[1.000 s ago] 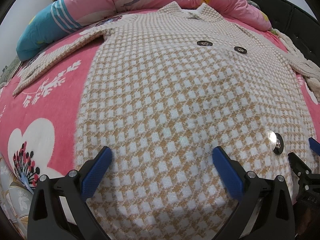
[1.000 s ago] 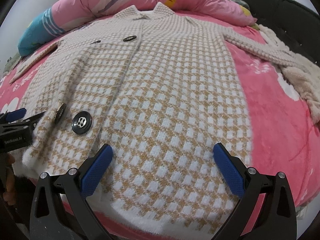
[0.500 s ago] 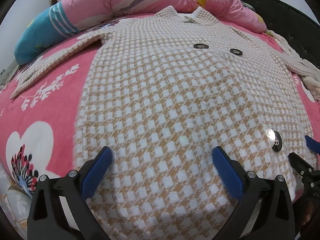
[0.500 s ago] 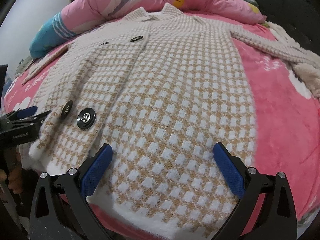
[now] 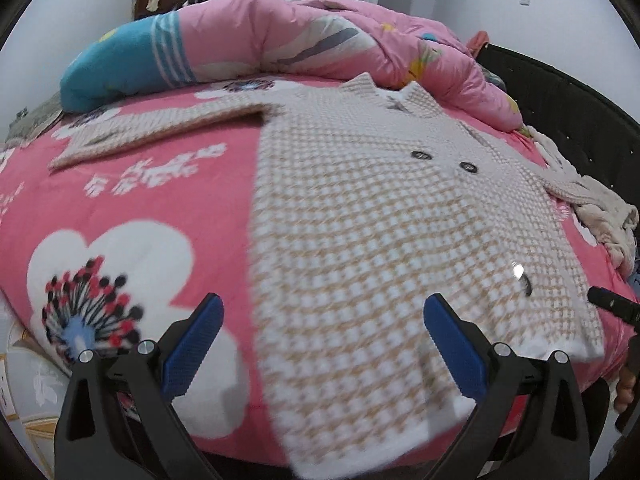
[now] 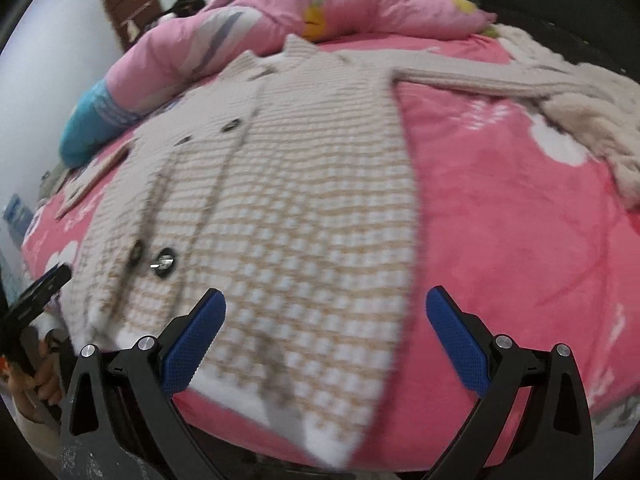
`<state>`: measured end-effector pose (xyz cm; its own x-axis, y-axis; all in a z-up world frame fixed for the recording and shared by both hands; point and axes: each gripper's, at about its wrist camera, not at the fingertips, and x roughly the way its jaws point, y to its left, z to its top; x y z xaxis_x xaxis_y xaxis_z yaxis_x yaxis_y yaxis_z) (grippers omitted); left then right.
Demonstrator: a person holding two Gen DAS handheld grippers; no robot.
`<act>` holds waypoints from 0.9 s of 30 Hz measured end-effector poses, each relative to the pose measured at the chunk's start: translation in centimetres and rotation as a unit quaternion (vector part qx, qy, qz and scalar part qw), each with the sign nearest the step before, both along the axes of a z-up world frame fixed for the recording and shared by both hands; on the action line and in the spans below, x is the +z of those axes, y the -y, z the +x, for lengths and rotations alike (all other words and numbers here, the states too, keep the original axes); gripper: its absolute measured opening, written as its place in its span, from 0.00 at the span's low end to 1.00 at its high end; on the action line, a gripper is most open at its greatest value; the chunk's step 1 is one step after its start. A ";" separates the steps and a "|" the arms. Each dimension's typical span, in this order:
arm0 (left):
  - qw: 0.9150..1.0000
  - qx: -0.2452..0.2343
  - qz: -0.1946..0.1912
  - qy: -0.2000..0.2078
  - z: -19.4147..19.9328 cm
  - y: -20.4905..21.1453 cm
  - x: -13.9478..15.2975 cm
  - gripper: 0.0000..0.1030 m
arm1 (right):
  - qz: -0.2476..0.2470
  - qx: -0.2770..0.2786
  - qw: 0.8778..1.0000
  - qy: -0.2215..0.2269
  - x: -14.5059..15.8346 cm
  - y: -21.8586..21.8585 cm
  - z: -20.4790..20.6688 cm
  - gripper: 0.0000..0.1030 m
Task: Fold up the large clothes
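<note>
From my left wrist view, the left gripper (image 5: 320, 344) has jaws apart, empty, over the checked coat's (image 5: 392, 220) hem; the coat runs lengthwise away toward the quilt (image 5: 320, 36). From my right wrist view, the right gripper (image 6: 324, 344) is spread too, over the hem's other corner, equally near.

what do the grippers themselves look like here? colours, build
Both match: left gripper and right gripper have black triangular cut-out frames, silver pivot bolts, and blue textured pads lining the jaws. No cables visible. A bare hand shows at one edge.
</note>
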<state>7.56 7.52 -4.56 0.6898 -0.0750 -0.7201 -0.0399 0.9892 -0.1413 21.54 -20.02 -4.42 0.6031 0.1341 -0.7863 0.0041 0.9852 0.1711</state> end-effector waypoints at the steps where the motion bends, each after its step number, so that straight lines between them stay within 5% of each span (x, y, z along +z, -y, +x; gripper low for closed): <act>1: 1.000 0.002 -0.003 -0.003 -0.3 -0.4 -0.3 0.96 | 0.008 -0.003 1.000 -0.003 -0.1 0.0 -0.2 0.93; 14: 0.997 -0.036 -0.055 0.033 -1.3 -2.2 -0.6 0.89 | 0.122 -0.006 0.992 -0.029 -0.5 1.4 -2.3 0.82; 19: 0.995 -0.056 -0.087 0.007 -0.7 -2.3 -1.6 0.74 | 0.172 -0.017 0.984 -0.036 -1.6 2.5 -2.4 0.70; 27: 0.989 -0.021 -0.146 -0.012 1.7 -4.4 -3.0 0.44 | 0.251 -0.014 0.967 -0.038 -3.2 3.6 1.7 0.42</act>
